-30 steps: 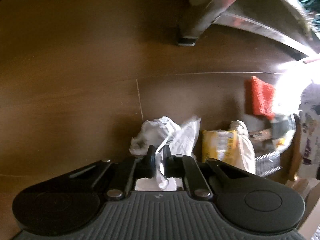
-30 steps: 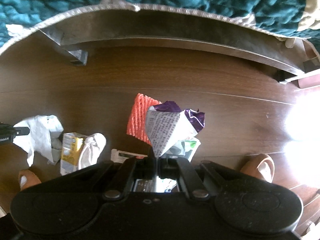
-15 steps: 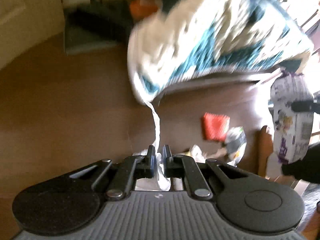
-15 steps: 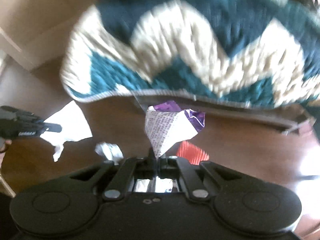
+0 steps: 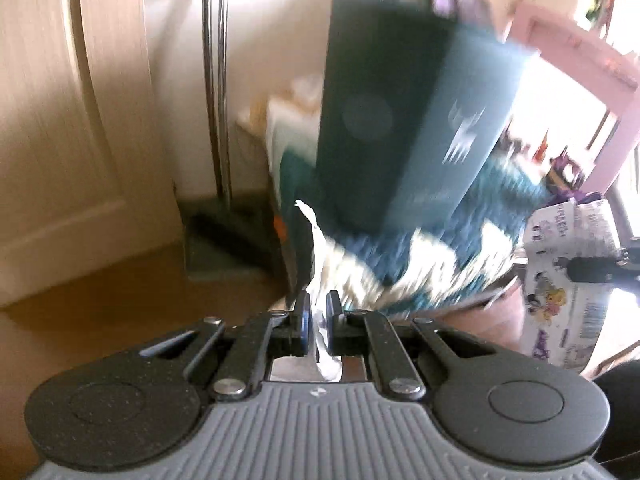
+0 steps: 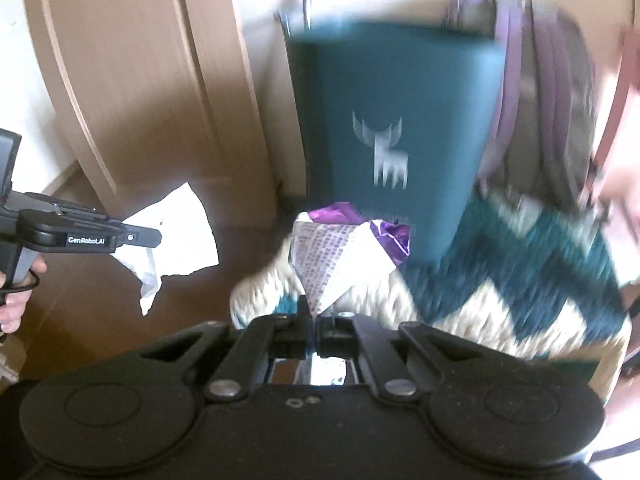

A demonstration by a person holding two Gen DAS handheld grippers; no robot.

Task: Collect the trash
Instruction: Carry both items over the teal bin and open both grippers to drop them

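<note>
Two tools are in view, one in each hand, and each is clamped on one piece of trash. From the left wrist view, the left tool (image 5: 316, 320) has its jaws closed on one white crumpled paper (image 5: 316, 264), which sticks up from between the pads toward twelve o'clock. At three o'clock in that view hangs one printed wrapper (image 5: 568, 280), white with purple print, held by the right tool, whose dark fingers (image 5: 596, 270) reach in from the edge.

From the right wrist view, the right tool (image 6: 314, 316) is closed on that same wrapper (image 6: 340, 256), a crumpled cone with purple foil showing at its top. At nine o'clock the left tool (image 6: 148, 236) shows side-on, gripping the white paper (image 6: 172, 232), with one hand (image 6: 16, 292) on its grip.

Behind both stands one dark teal box (image 6: 396, 136) (a pale animal logo on its face, blurred), upright at twelve o'clock on one teal-and-cream zigzag blanket (image 6: 520, 280). One pale door (image 6: 120, 80) fills ten o'clock.
</note>
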